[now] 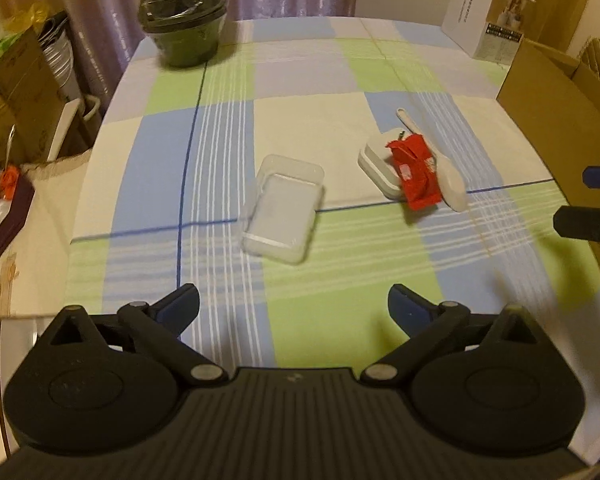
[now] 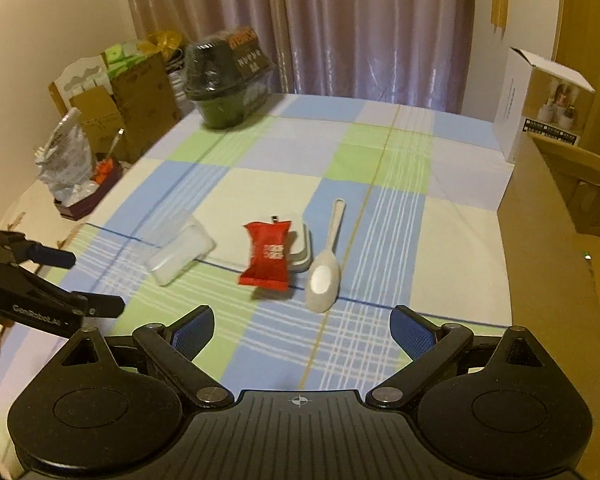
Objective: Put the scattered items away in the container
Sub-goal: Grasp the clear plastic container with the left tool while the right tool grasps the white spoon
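A clear plastic container [image 1: 284,208] lies on the checked tablecloth, also in the right wrist view [image 2: 182,250]. To its right a red snack packet [image 1: 414,170] leans on a white lidded box [image 1: 378,164], with a white spoon [image 1: 446,172] beside them. The right wrist view shows the packet [image 2: 269,254], the box [image 2: 302,246] and the spoon [image 2: 326,270]. My left gripper [image 1: 294,306] is open and empty, near the front of the table. My right gripper [image 2: 302,334] is open and empty, short of the spoon. Each gripper shows at the other view's edge, the right [image 1: 592,200] and the left [image 2: 88,280].
A dark wrapped bowl [image 1: 182,20] stands at the far left of the table. A white carton [image 1: 484,20] stands at the far right, a brown cardboard box [image 1: 560,120] on the right side. Boxes and bags [image 2: 100,120] crowd the left beyond the table.
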`<state>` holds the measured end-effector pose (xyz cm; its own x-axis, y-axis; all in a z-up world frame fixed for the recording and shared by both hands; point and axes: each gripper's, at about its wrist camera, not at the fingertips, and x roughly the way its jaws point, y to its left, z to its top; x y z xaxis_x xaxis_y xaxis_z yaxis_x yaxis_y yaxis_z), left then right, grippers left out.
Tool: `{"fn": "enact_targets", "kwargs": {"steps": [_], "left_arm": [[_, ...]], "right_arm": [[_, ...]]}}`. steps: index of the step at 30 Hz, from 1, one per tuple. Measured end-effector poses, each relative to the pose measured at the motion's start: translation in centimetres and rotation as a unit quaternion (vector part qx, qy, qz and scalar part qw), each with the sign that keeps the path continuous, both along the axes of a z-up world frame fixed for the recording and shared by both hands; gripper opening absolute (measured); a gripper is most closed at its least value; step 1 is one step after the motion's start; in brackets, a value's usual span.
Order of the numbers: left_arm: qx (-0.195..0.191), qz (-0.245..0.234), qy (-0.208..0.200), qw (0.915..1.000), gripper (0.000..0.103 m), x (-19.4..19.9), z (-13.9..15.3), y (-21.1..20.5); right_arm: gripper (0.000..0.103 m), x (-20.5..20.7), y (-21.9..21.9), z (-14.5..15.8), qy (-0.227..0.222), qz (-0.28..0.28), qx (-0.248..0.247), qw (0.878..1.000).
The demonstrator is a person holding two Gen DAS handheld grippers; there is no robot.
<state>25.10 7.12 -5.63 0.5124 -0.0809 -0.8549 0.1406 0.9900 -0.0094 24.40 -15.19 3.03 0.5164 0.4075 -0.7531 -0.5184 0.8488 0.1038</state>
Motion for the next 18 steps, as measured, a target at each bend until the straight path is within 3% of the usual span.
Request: {"fn": "enact_targets", "kwargs": {"steps": [9,18], "left_arm": [[0.000,-0.033,-0.019,0.9993,0.099,4.7,-2.0,0.4],[0.022,-0.081,-0.009,0.9964,0.098,8.1,-4.0,-0.5]], "right_arm": [[0.099,3.6,0.5,-3.1,0.000,-0.018,-0.010,1.000],[0.099,5.5,1.7,-5.3,-0.007,-0.014,-0.017,1.000]]}}
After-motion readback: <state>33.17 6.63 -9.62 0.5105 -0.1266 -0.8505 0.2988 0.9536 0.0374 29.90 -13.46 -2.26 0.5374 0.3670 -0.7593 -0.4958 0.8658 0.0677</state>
